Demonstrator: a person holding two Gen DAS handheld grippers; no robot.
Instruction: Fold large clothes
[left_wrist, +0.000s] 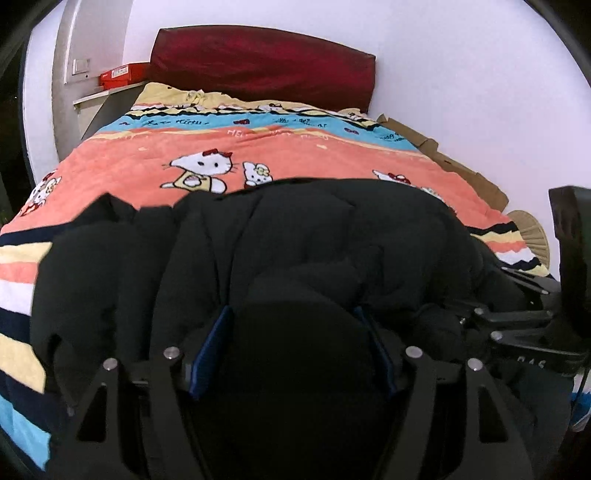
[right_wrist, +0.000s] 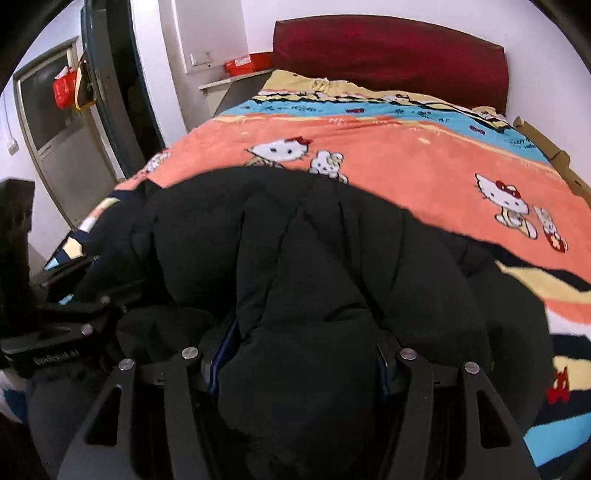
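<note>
A Hello Kitty blanket (left_wrist: 258, 147) in coral, blue, yellow and dark stripes covers the bed, and all other items are placed relative to it. A dark red headboard cushion (left_wrist: 264, 70) stands upright against the white wall at the blanket's far end; a red shoebox (left_wrist: 123, 78) rests on a grey shelf (left_wrist: 107, 96) just beyond the blanket's far left corner, below a wall switch (left_wrist: 80, 66). Flattened cardboard (left_wrist: 448, 162) lies along the blanket's right edge against the wall, and a dark door (right_wrist: 110, 92) with a red bag (right_wrist: 63, 88) hanging beside it stands to the blanket's left.
</note>
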